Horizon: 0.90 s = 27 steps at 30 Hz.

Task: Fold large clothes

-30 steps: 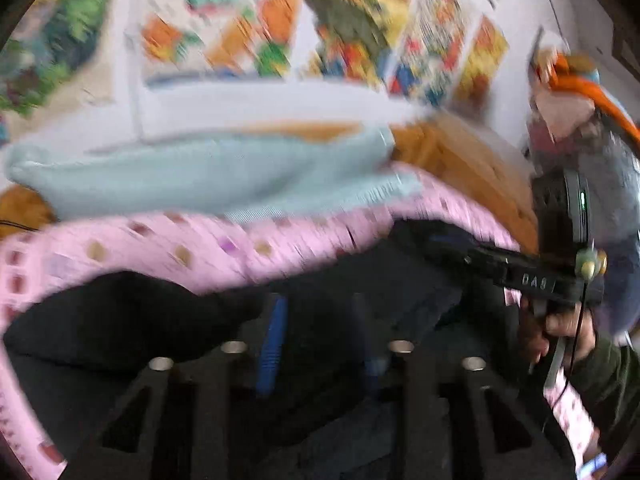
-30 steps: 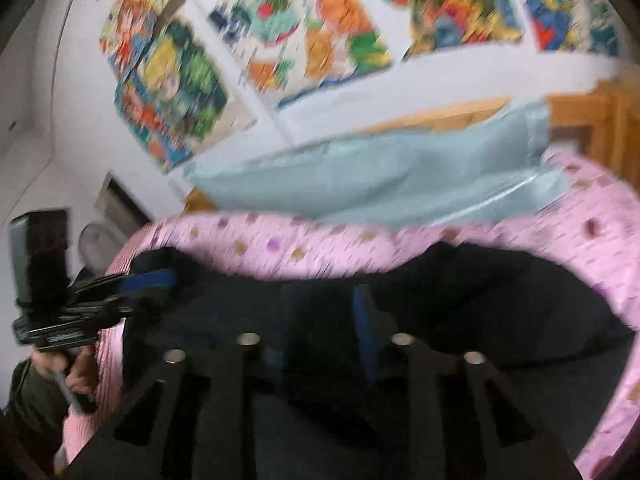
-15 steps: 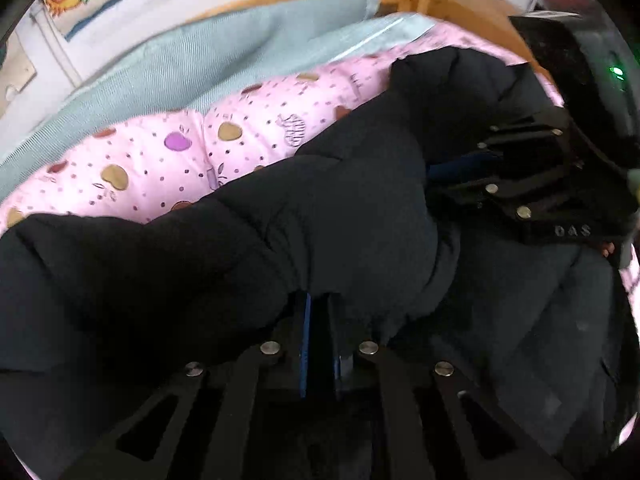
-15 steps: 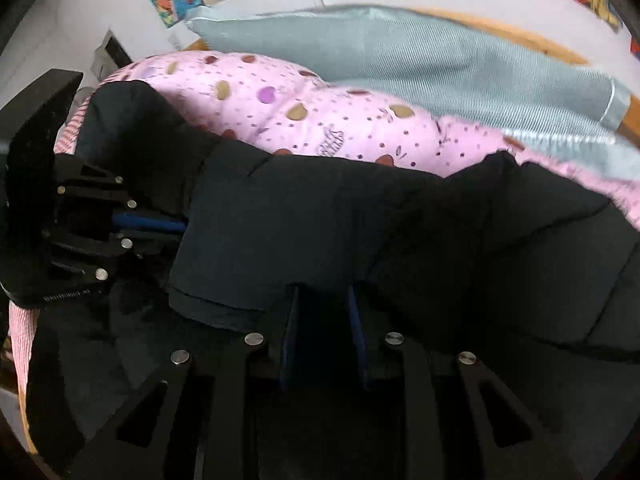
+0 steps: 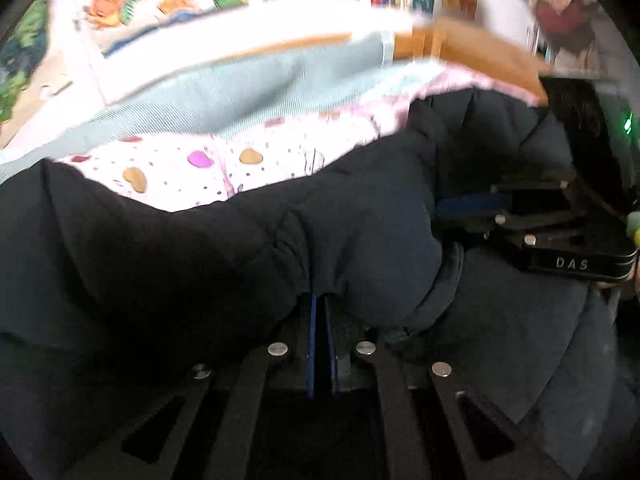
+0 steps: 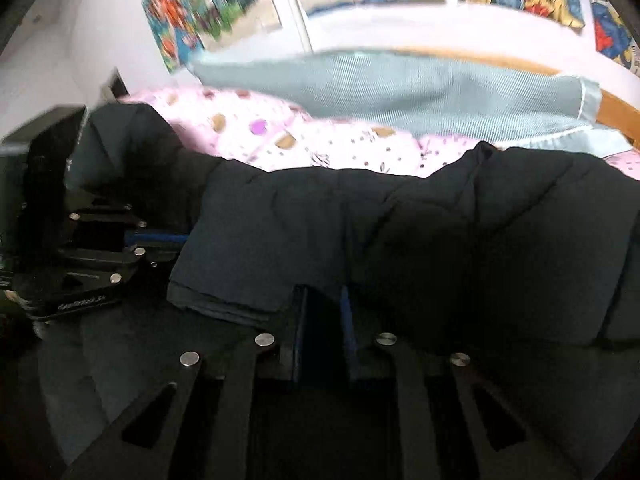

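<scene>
A large dark quilted jacket (image 5: 360, 220) lies on a pink dotted bedspread (image 5: 192, 172). My left gripper (image 5: 320, 304) is shut on a bunched fold of the jacket. It also shows at the left of the right wrist view (image 6: 160, 240), its blue pads going into the cloth. My right gripper (image 6: 322, 300) is shut on a thick edge of the same jacket (image 6: 440, 240), its pads a little apart around the cloth. It also shows at the right of the left wrist view (image 5: 464, 204). The two grippers are close together.
A pale blue-green cloth (image 5: 240, 92) lies across the bed behind the jacket, also seen in the right wrist view (image 6: 400, 92). A wooden bed frame (image 5: 480, 52) and a wall with colourful posters (image 6: 208, 8) stand beyond.
From a raised, wall-facing view both grippers dropped over the jacket and closed on its folds. In the last half second they lifted and tilted up a little, still holding.
</scene>
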{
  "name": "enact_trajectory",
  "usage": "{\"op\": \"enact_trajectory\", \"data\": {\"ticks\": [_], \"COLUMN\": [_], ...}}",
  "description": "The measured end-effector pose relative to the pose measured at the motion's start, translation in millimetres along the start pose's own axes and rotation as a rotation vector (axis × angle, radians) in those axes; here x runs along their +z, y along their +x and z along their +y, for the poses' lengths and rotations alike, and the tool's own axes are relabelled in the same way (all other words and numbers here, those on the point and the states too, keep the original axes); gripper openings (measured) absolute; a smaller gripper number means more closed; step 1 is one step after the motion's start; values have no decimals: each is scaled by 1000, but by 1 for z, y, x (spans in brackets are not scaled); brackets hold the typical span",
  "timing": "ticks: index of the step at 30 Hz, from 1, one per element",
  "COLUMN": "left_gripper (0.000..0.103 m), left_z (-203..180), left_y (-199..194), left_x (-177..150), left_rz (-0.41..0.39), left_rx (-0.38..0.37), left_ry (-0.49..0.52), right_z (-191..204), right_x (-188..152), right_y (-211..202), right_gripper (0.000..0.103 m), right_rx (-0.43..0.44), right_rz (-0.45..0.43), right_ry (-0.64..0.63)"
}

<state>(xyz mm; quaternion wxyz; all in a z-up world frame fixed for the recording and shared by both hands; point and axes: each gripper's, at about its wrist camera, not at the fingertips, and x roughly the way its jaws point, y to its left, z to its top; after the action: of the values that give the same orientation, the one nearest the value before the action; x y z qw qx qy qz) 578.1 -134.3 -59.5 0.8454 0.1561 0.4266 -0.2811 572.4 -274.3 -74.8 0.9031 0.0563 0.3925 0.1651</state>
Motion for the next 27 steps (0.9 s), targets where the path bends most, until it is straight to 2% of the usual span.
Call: {"op": "enact_trajectory", "data": {"ticks": [5, 9, 12, 13, 15, 16, 17, 19, 21, 23, 25, 27], "left_gripper": [8, 16, 28, 35, 55, 75, 86, 89, 91, 97, 101, 103], "left_z": [-5, -11, -10, -5, -2, -2, -1, -4, -7, -10, -14, -22], "left_y": [-35, -54, -68, -74, -85, -92, -94, -111, -127, -140, -155, -167], "left_x": [-2, -9, -14, -24, -29, -31, -28, -35, -40, -42, -47, -51], "left_rz": [-96, -119, -142, -153, -198, -229, -257, -310, -317, -308, -319, -326], "left_rx": [37, 67, 98, 105, 130, 161, 184, 199, 211, 240, 248, 256], "left_ry": [-87, -164, -211, -229, -279, -309, -331, -366, -381, -397, -416, -427], "right_z": [-13, -15, -20, -26, -24, -25, -21, -17, -6, 4, 15, 24], "right_x": [4, 2, -4, -10, -14, -15, -17, -18, -20, -20, -23, -26], "right_y": [-41, -62, -84, -94, -108, -114, -121, -131, -145, -156, -170, -182], "right_gripper": [19, 33, 38, 39, 42, 47, 51, 65, 69, 76, 90, 93], "right_rx": [27, -22, -50, -57, -83, -95, -116, -131, -150, -166, -181, -183], "right_rz": [-69, -111, -144, -154, -176, -185, -198, -216, -238, -253, -275, -288], "right_ry": [53, 35, 33, 35, 33, 28, 15, -7, -47, -69, -75, -88]}}
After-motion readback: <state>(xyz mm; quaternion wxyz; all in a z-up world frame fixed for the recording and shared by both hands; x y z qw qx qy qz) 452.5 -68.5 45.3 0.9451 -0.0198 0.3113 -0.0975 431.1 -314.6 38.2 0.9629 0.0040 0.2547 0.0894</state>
